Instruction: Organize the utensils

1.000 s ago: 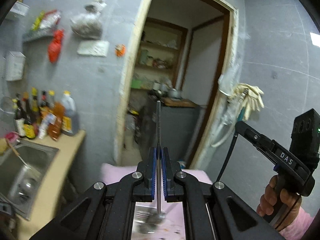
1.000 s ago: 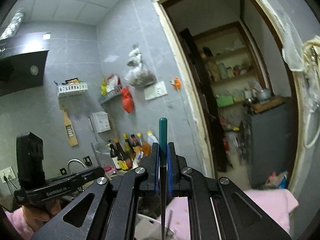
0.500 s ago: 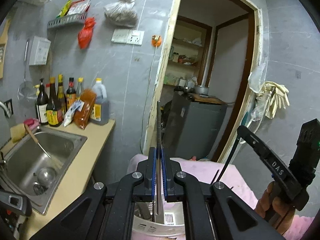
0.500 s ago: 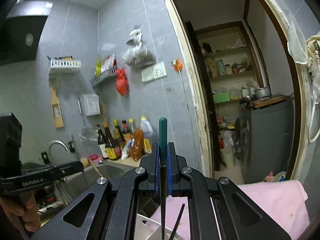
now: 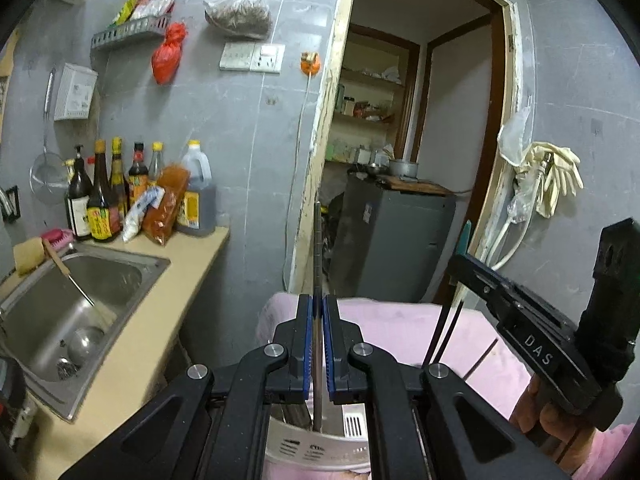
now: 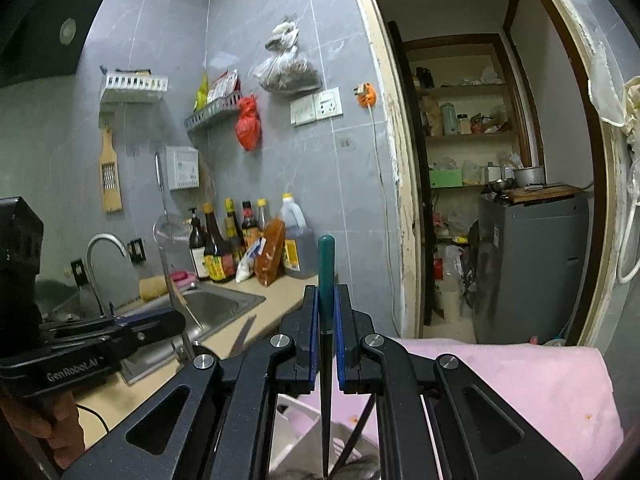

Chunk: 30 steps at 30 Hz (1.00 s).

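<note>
My left gripper (image 5: 317,312) is shut on a thin metal utensil handle (image 5: 317,264) that stands upright, its lower end reaching into a white utensil holder (image 5: 316,446) below the fingers. My right gripper (image 6: 327,308) is shut on a green-handled utensil (image 6: 326,264) with a dark thin shaft, held upright over the same white holder (image 6: 298,414). The right gripper also shows at the right of the left wrist view (image 5: 516,312), with two black chopsticks (image 5: 444,332) beside it. The left gripper shows at the left of the right wrist view (image 6: 100,340).
A pink cloth (image 6: 540,384) covers the surface under the holder. A steel sink (image 5: 68,312) in a beige counter (image 5: 160,320) lies to the left, with sauce bottles (image 5: 120,196) at the wall. A doorway (image 6: 480,180) with a grey cabinet (image 5: 392,240) lies ahead.
Both wrist views have swung so the sink and counter show more fully. The white holder has come into view under both grippers. Both grippers stay shut on their utensils.
</note>
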Each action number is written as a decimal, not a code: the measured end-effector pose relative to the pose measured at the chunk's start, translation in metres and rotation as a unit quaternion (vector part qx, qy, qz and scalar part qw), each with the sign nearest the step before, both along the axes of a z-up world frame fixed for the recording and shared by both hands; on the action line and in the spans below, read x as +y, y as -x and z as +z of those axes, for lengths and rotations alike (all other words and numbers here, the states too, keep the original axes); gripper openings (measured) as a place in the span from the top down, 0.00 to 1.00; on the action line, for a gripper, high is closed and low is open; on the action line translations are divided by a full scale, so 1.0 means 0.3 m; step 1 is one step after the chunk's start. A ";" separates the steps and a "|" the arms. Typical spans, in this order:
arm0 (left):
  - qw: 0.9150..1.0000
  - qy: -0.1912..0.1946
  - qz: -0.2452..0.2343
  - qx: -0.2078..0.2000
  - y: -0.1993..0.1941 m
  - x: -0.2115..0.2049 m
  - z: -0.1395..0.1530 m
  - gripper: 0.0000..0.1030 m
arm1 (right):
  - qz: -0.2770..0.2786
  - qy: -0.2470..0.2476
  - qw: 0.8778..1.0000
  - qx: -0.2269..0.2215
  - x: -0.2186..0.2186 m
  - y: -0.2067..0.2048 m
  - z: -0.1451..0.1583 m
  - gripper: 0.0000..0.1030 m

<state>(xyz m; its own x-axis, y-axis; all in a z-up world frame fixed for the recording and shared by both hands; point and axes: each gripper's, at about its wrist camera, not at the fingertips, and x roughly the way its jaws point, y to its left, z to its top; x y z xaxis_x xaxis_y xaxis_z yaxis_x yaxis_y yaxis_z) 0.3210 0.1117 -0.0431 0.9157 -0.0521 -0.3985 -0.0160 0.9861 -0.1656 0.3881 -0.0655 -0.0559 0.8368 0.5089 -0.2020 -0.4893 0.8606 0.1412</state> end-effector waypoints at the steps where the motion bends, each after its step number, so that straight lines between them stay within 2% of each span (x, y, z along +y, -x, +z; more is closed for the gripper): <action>1: 1.000 0.001 -0.001 0.006 -0.003 -0.002 -0.011 0.95 | 0.001 0.003 1.000 0.004 -0.001 0.001 -0.004 0.93; 4: 1.000 0.005 -0.010 0.024 -0.014 -0.009 -0.041 0.94 | 0.004 0.011 1.000 0.021 -0.004 0.002 -0.014 0.92; 6: 0.999 0.010 -0.014 0.038 -0.019 -0.012 -0.057 0.94 | 0.004 0.009 1.000 0.028 -0.013 0.007 -0.016 0.78; 8: 0.998 0.020 -0.020 0.048 -0.020 -0.010 -0.067 0.94 | -0.001 0.002 1.000 0.032 -0.031 0.018 -0.012 0.68; 10: 0.998 0.027 -0.021 0.053 -0.019 -0.008 -0.071 0.94 | -0.009 -0.001 1.000 0.029 -0.050 0.035 0.001 0.67; 13: 0.998 0.023 -0.017 0.057 -0.006 -0.016 -0.066 0.89 | -0.022 -0.005 0.999 0.023 -0.079 0.067 0.026 0.57; 15: 0.998 0.027 -0.016 0.054 0.007 -0.022 -0.055 0.75 | -0.032 -0.007 0.999 0.020 -0.107 0.093 0.047 0.53; 22: 0.999 0.030 -0.013 0.030 0.083 -0.065 0.008 0.55 | -0.075 -0.008 0.997 0.016 -0.225 0.195 0.105 0.36; 25: 1.000 0.022 -0.008 0.019 0.133 -0.091 0.042 0.43 | -0.094 -0.005 0.995 0.022 -0.278 0.253 0.118 0.27; 27: 1.000 0.017 -0.001 0.012 0.169 -0.107 0.064 0.25 | -0.106 -0.002 0.994 0.027 -0.312 0.299 0.125 0.19; 30: 1.000 0.011 0.012 -0.002 0.243 -0.131 0.100 0.12 | -0.124 0.001 0.992 0.033 -0.367 0.383 0.134 0.08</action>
<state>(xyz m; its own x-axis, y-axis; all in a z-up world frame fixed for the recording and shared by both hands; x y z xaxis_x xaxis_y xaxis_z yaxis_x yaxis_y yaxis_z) 0.2482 0.0725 -0.0131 0.9181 -0.0397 -0.3943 -0.0384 0.9814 -0.1881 0.2731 -0.1757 -0.0155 0.9209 0.2894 -0.2609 -0.2534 0.9535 0.1635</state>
